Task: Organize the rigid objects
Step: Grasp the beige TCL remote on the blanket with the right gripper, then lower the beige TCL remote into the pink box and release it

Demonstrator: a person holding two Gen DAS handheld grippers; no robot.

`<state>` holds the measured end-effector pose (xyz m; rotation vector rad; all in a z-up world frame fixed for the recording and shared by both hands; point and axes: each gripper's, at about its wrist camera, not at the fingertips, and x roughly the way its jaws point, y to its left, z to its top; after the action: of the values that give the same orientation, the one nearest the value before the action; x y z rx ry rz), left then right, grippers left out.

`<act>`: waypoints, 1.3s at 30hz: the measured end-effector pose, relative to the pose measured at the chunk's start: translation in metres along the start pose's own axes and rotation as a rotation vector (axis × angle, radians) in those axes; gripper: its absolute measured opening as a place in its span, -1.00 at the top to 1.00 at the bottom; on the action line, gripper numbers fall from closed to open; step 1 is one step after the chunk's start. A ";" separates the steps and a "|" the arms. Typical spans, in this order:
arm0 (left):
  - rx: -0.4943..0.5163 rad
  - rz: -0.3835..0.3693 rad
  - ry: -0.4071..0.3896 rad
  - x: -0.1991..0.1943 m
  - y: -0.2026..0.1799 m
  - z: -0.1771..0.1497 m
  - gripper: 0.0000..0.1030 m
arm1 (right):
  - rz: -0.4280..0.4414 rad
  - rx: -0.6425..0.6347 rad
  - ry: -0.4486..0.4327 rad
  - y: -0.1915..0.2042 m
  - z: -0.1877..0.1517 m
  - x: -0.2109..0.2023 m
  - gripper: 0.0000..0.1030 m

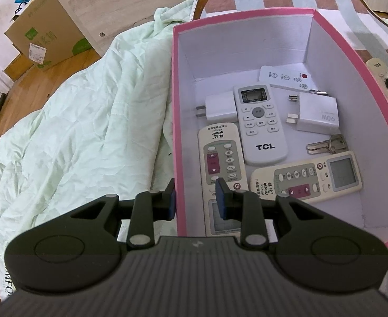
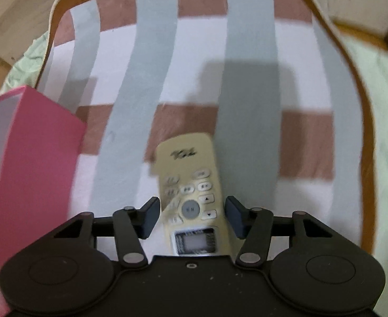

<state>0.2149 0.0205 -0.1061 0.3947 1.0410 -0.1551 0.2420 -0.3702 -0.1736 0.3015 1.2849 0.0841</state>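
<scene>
A pink box [image 1: 176, 84] with a white inside holds several remotes, two white chargers [image 1: 318, 115] and a bunch of keys [image 1: 327, 144]. My left gripper [image 1: 195, 198] straddles the box's near left wall, one finger outside and one inside, jaws apart with a gap on each side of the wall. A yellowed TCL remote [image 2: 191, 190] lies on the striped mat between the fingers of my right gripper [image 2: 192, 218]. Those jaws are open, with gaps on both sides of the remote. The remote and right gripper also show at the right edge of the left wrist view [image 1: 384, 79].
The pink box [image 2: 35, 158] stands left of my right gripper. The striped mat [image 2: 246, 66] lies on a bed with a pale green quilt [image 1: 75, 119]. A cardboard box [image 1: 43, 34] and a wooden panel stand on the floor at the far left.
</scene>
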 end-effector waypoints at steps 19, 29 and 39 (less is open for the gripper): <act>-0.028 -0.052 -0.004 -0.002 0.008 0.000 0.48 | -0.062 -0.124 -0.283 0.057 -0.029 -0.019 -0.21; -0.031 -0.067 -0.025 -0.009 0.011 -0.001 0.48 | 0.133 -0.207 -0.685 0.147 -0.076 -0.106 -0.18; -0.071 -0.128 -0.024 -0.009 0.021 -0.001 0.48 | 0.187 -0.468 -0.531 0.211 -0.097 -0.111 -0.18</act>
<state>0.2158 0.0396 -0.0941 0.2620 1.0456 -0.2359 0.1400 -0.1770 -0.0381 0.0305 0.6793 0.4286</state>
